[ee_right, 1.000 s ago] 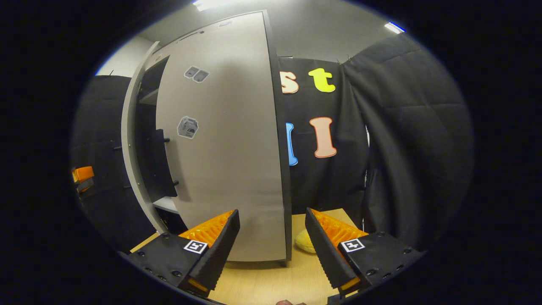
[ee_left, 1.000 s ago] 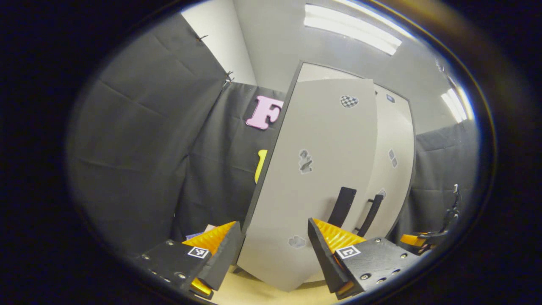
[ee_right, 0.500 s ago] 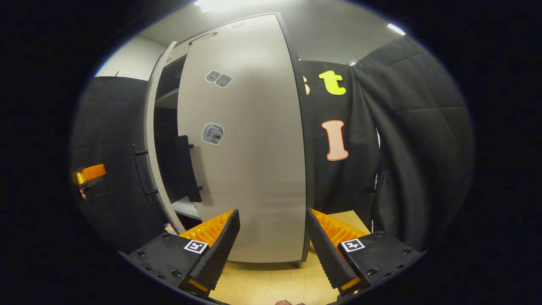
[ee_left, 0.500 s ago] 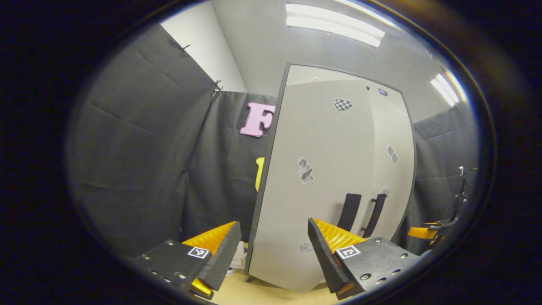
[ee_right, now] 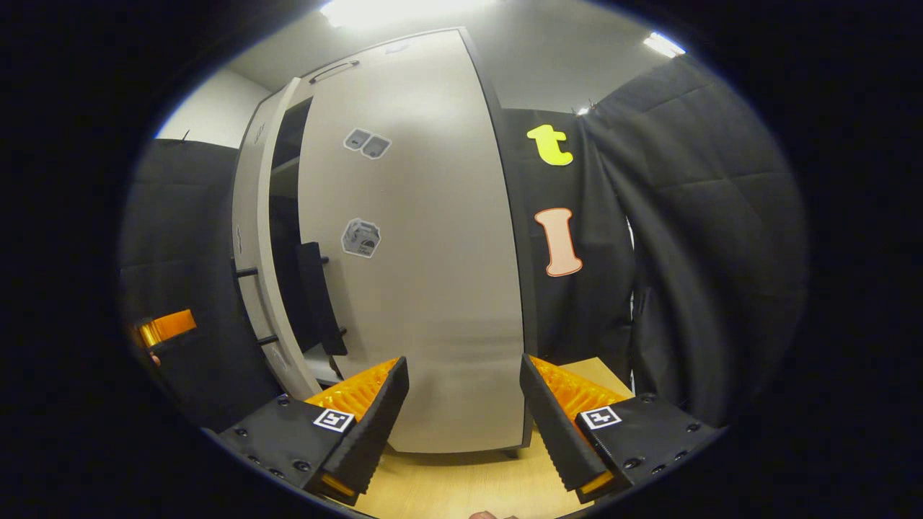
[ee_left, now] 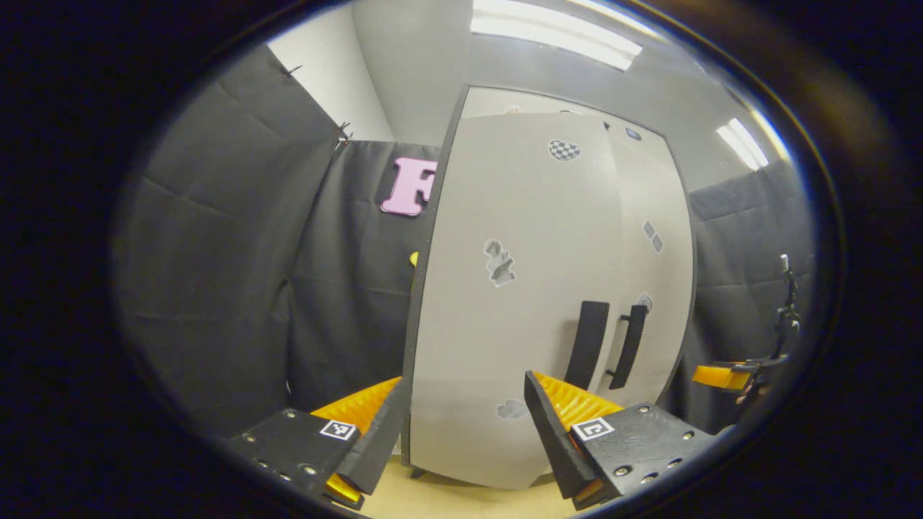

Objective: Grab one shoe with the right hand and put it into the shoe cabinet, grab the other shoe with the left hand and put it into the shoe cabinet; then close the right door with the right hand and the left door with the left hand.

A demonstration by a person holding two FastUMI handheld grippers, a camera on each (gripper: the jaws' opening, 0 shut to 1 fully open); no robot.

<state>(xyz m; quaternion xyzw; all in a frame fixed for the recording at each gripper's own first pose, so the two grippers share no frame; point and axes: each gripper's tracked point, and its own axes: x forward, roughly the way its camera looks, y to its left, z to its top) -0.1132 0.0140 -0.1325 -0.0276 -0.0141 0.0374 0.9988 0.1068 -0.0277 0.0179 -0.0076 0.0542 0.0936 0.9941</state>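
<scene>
Left gripper view: my left gripper (ee_left: 465,425) is open, ridged wedge pads spread, nothing between them, a square tag on each finger block. Ahead stands the shoe cabinet (ee_left: 497,180) — smooth matte grey panels with dark edges. Its left door (ee_left: 505,324) looks nearly flush; flat dark bar handles (ee_left: 585,344) sit side by side. Small grey stickers on the panels, too small to read. The other gripper (ee_left: 728,375) shows far right.

Right gripper view: my right gripper (ee_right: 465,418) is open too, empty. The right door (ee_right: 425,274) stands ajar — a dark gap (ee_right: 285,216) with a shelf edge shows beside it. Two sticker patches, unreadable. Pale wood-grain table (ee_right: 461,483) below. I can't see the shoes.
</scene>
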